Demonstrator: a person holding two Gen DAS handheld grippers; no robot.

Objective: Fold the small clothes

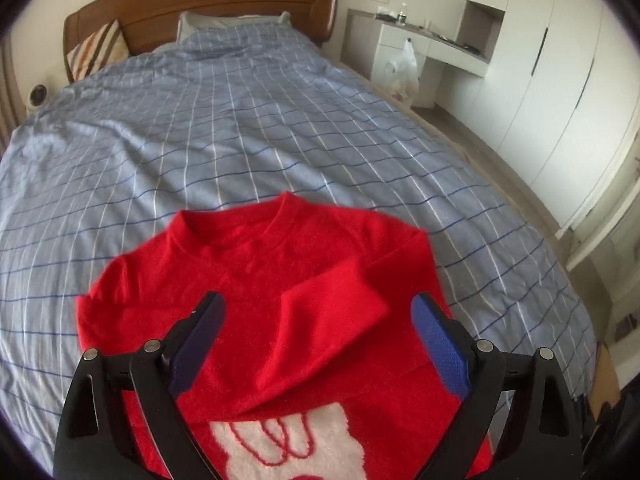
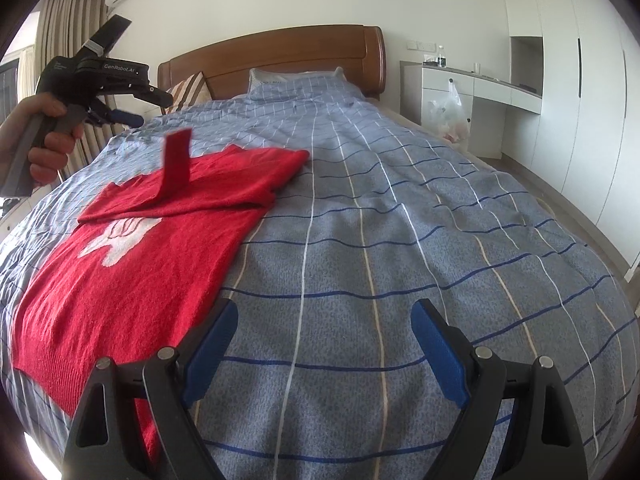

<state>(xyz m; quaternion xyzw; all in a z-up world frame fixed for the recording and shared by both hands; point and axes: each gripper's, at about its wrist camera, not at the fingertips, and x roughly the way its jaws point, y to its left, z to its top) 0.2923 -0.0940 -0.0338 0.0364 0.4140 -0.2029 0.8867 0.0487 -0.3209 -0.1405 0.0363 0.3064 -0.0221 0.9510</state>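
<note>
A small red sweater with a white design on its front lay flat on the blue checked duvet, its neck toward the wooden headboard. One sleeve stood up in mid-air above the chest, free of any grip. The left gripper was above the sweater, jaws wide and empty; a hand gripped its handle. The right gripper hung over bare duvet just beside the sweater's edge, jaws also wide, holding nothing.
</note>
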